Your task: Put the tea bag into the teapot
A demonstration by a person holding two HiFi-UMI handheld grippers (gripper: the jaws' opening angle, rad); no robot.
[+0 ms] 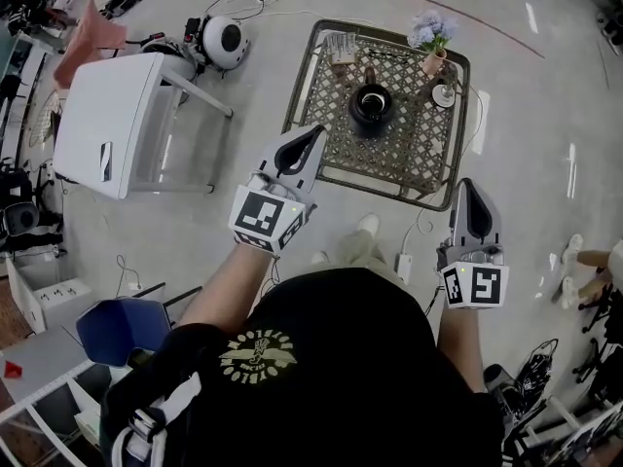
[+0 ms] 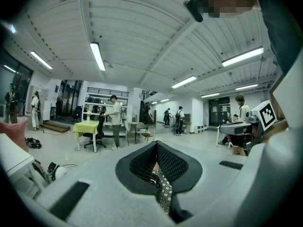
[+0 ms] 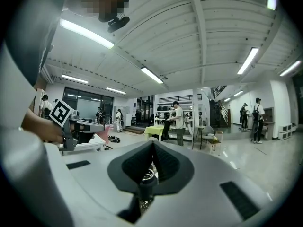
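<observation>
We held the left tongs [image 1: 314, 132] and right tongs [image 1: 468, 187] shut tight and empty, near the front of the table [image 1: 343, 168], since we had not grabbed anything yet. The teapot [image 1: 371, 108] sat in the middle, and the tea bag [image 1: 341, 49] seemed to lie behind it.

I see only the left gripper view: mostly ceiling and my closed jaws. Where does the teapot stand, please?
Observer: The black teapot stands near the middle of the mesh table, ahead and slightly right of the left hand-held gripper.
Operator: And the other hand-held gripper?
Observer: The right hand-held gripper is shut and empty, by the table's near right corner.
Operator: Is the tea bag visible?
Observer: I cannot tell it apart. A small box lies at the table's far left corner.
</observation>
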